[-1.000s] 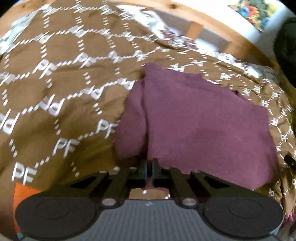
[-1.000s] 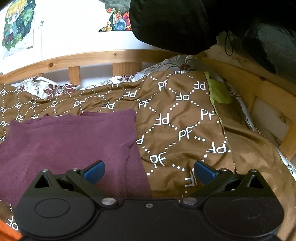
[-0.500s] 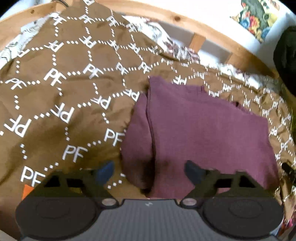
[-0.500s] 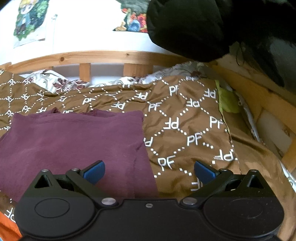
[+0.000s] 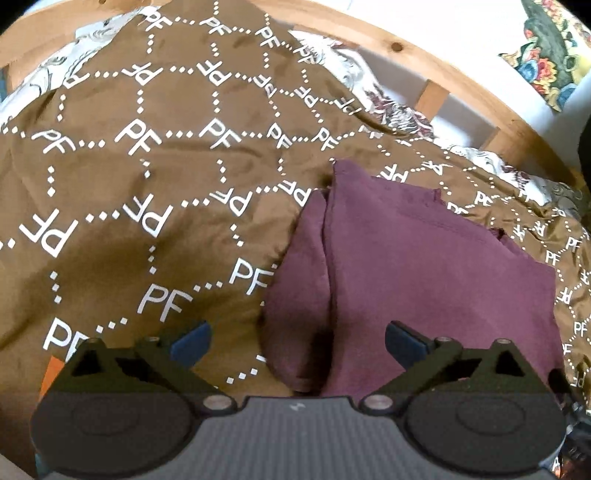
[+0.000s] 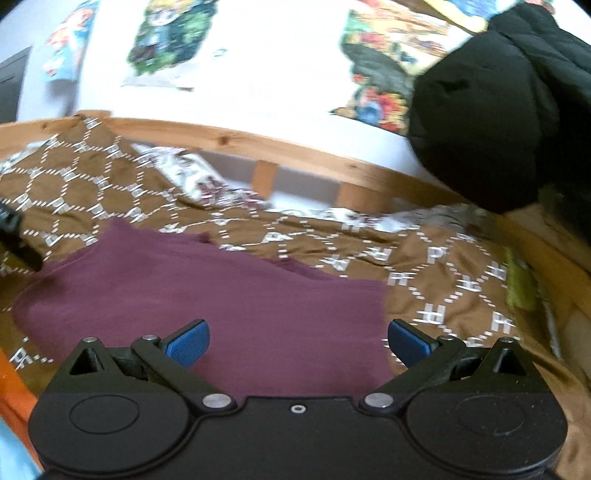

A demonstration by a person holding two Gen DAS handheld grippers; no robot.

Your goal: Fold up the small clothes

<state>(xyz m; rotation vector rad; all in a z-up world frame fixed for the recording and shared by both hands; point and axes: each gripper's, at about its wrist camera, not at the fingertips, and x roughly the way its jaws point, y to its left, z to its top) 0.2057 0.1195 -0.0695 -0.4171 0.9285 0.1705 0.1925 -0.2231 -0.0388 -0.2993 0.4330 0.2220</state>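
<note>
A folded maroon garment (image 5: 424, 273) of soft, matte knit lies on a bed, on a smooth brown bedspread (image 5: 147, 184) printed with white dotted hexagons and "PF" letters. From the left wrist view the garment forms a rough rectangle with one long side doubled over into a narrower flap, a dark crease running between flap and main panel. The left claw (image 5: 297, 341) hangs just above the near end of that crease; its jaws have just been opening and now stand wide, the blue ribbed pads (image 5: 192, 345) clear of the cloth and gripping nothing.

The right claw (image 6: 298, 341) is likewise spread wide and empty, poised over the near edge of the garment (image 6: 207, 295), whose far corner in this view shows stacked layers. This picture is streaked with blur.

Both views show the curved pine bed rail (image 6: 280, 147) with short upright slats and a floral white sheet (image 5: 391, 107) peeking past the bedspread. Only the right view shows the white wall with colourful cartoon posters (image 6: 166, 33), a bulky black jacket (image 6: 495, 110) hanging at the right, and a yellow-green cloth (image 6: 519, 284) tucked by the bed's side. An orange patch (image 5: 48, 376) sits at the lower left.
</note>
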